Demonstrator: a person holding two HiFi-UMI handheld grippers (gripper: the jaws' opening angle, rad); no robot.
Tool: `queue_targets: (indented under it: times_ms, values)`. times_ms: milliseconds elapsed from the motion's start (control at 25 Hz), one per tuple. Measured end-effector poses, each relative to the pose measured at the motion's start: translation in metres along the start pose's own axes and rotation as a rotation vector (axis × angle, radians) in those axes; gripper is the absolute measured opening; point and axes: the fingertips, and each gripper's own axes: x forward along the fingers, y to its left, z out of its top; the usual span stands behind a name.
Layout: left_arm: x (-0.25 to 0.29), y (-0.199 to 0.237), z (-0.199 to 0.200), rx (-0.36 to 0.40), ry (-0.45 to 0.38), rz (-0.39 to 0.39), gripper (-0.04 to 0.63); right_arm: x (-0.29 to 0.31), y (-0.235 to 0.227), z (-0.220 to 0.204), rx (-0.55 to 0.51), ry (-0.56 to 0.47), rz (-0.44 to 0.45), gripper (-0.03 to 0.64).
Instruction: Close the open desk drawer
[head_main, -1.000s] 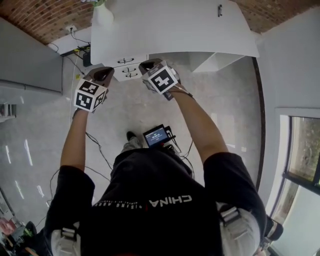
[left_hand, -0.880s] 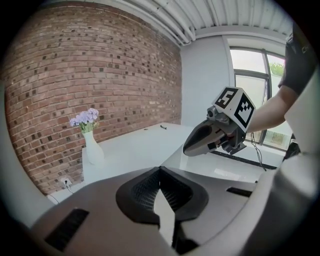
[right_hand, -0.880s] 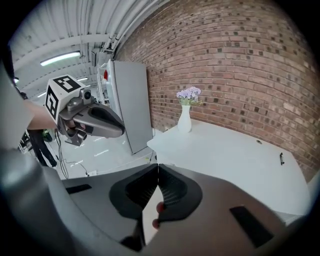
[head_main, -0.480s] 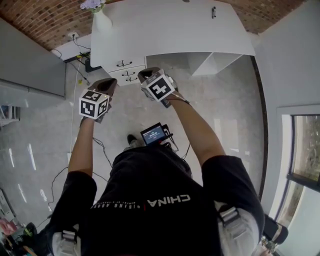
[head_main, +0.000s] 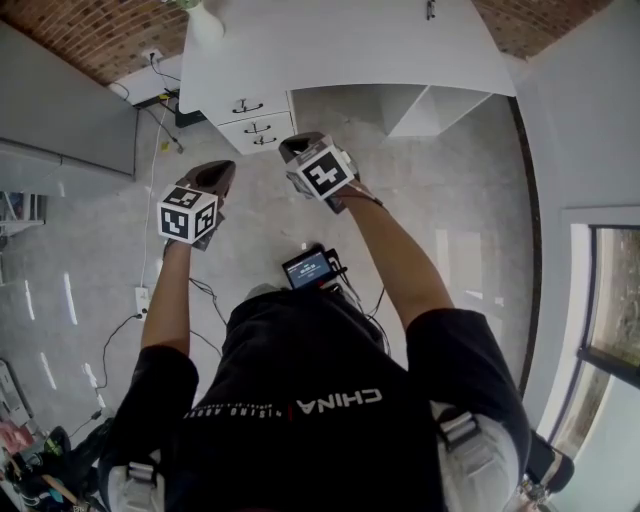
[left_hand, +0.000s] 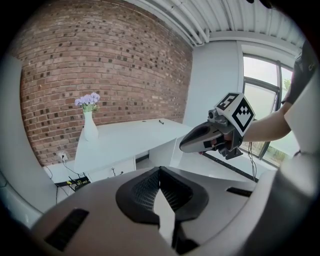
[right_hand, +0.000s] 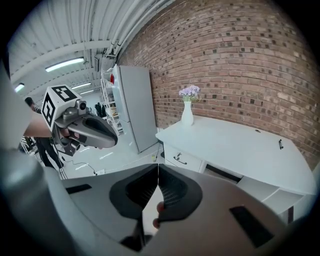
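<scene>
Left gripper (left_hand: 160, 171): jaws pressed together with nothing between them, held in the air over the floor (head_main: 250, 235), well apart from the desk (head_main: 340, 50)
Right gripper (right_hand: 158, 169): jaws likewise tip to tip and empty, just right of the left one
Drawer unit (head_main: 255, 120): under the far left end of the desk, below the vase (right_hand: 187, 114); fronts appear flush, none stands out
Progress: judged complete; no drawer appears left to push, and neither gripper touches the unit
</scene>
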Motion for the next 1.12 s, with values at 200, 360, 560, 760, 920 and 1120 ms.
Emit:
queue_targets:
  times_ms: [200,360,560,760,920,1120]
  values:
    - [-0.018,-0.023,0.001,0.032,-0.031,0.004,0.012,-0.020,0.010,-0.007,-0.032,-0.010,-0.046,0.017]
    - [-0.050,-0.043,0.003,0.052,-0.069,0.020,0.012,-0.035,0.032,-0.005,-0.066,-0.027,-0.075,0.017]
    - [-0.100,-0.070,-0.022,0.031,-0.106,0.035,0.012,-0.054,0.090,-0.017,-0.101,-0.041,-0.062,0.017]
    - [-0.138,-0.100,-0.059,-0.027,-0.119,0.061,0.012,-0.084,0.138,-0.051,-0.093,-0.031,-0.049,0.016]
    - [-0.156,-0.134,-0.085,-0.018,-0.107,0.044,0.012,-0.116,0.165,-0.079,-0.043,-0.031,-0.063,0.015]
    - [-0.160,-0.175,-0.099,-0.008,-0.106,0.002,0.012,-0.150,0.180,-0.108,-0.046,-0.025,-0.082,0.017]
